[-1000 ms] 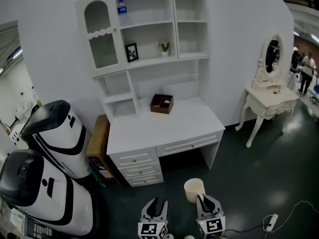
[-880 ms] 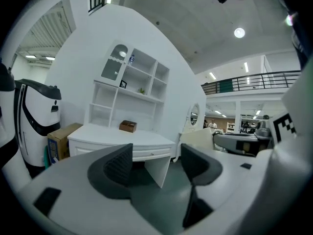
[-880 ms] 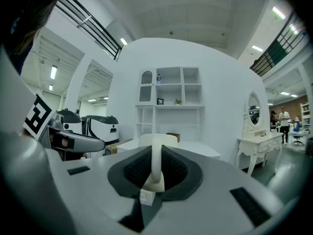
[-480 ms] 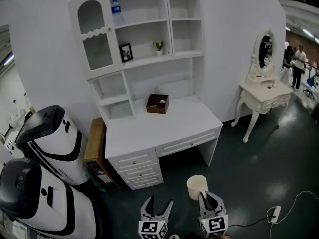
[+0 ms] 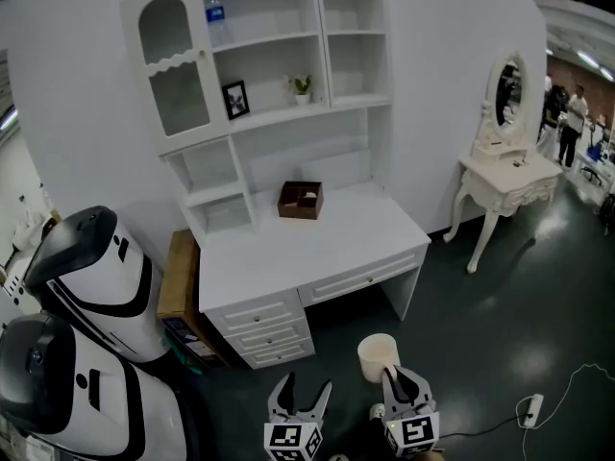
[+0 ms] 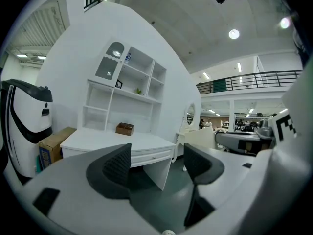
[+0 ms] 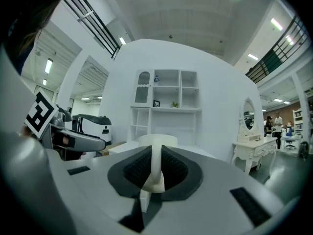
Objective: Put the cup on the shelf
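I count one cup [image 5: 378, 357], one shelf [image 5: 279, 65] above one bench [image 5: 307, 248], one brown box [image 5: 300, 200] on the bench, and one bottle [image 5: 213, 17], one frame [image 5: 234, 99] and one plant [image 5: 303, 86] on the shelf. My right gripper [image 5: 396, 378] points level, jaws narrow, clamped on the cup's near side. The cup is over the floor in front of the bench, well apart from the shelf. My left gripper [image 5: 306, 386] points almost level beside it; its jaws have just been opening and stand wide, nothing between them. The head view's lower edge cuts off both grippers. I can't make out the box's contents.
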`<act>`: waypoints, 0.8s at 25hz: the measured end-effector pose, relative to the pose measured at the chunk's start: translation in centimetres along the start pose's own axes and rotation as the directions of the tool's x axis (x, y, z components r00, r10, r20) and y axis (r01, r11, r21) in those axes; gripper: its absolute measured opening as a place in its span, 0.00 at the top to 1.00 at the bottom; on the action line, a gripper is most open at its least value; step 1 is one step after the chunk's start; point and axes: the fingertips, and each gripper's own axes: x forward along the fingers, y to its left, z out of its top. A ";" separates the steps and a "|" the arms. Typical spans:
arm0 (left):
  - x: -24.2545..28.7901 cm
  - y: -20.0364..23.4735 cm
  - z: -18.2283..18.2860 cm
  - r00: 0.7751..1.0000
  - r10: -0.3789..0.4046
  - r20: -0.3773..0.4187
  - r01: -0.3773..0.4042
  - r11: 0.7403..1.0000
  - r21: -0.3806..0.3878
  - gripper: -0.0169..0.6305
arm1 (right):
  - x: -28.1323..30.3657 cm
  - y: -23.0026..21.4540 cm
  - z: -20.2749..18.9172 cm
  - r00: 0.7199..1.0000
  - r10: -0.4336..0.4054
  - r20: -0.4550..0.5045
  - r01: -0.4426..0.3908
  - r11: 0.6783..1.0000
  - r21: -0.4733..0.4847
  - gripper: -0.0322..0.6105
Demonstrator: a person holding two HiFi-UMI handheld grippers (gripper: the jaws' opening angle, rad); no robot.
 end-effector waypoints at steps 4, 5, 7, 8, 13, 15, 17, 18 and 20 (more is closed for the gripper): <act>2.8 0.3 0.0 1.000 0.006 -0.005 -0.006 1.000 0.001 0.47 | 2.3 -1.5 -0.5 1.000 0.018 0.000 -0.018 1.000 -0.002 0.87; 3.7 0.1 0.1 1.000 0.008 -0.006 -0.008 1.000 0.001 0.47 | 3.0 -2.0 -0.6 1.000 0.025 -0.003 -0.025 1.000 0.001 0.87; 5.6 -0.1 0.3 1.000 0.010 -0.012 -0.010 1.000 0.004 0.47 | 4.6 -3.4 -0.9 0.999 0.034 -0.009 -0.033 0.999 0.008 0.88; 6.5 -0.2 0.3 1.000 0.011 -0.015 -0.011 1.000 0.004 0.47 | 5.5 -4.2 -1.0 0.999 0.036 -0.011 -0.036 0.999 0.009 0.88; 12.0 -0.3 1.2 1.000 0.025 -0.015 -0.025 1.000 -0.009 0.47 | 10.3 -8.1 -0.4 0.998 0.062 -0.009 -0.062 0.998 0.004 0.87; 14.5 -0.3 1.6 0.999 0.037 -0.011 -0.037 0.999 -0.006 0.47 | 12.1 -9.7 -0.2 0.997 0.076 -0.005 -0.076 0.997 0.003 0.88; 16.8 -0.4 1.8 0.999 0.049 -0.007 -0.049 0.999 -0.001 0.47 | 13.8 -11.4 -0.3 0.996 0.091 -0.006 -0.091 0.996 -0.001 0.88; 17.9 -0.5 1.9 0.998 0.055 -0.009 -0.055 0.998 -0.003 0.47 | 14.6 -12.2 -0.1 0.995 0.099 -0.004 -0.099 0.995 -0.009 0.88; 20.3 -0.9 1.7 0.997 0.068 -0.024 -0.069 0.998 -0.010 0.47 | 16.3 -14.0 0.2 0.993 0.121 0.008 -0.120 0.992 -0.031 0.88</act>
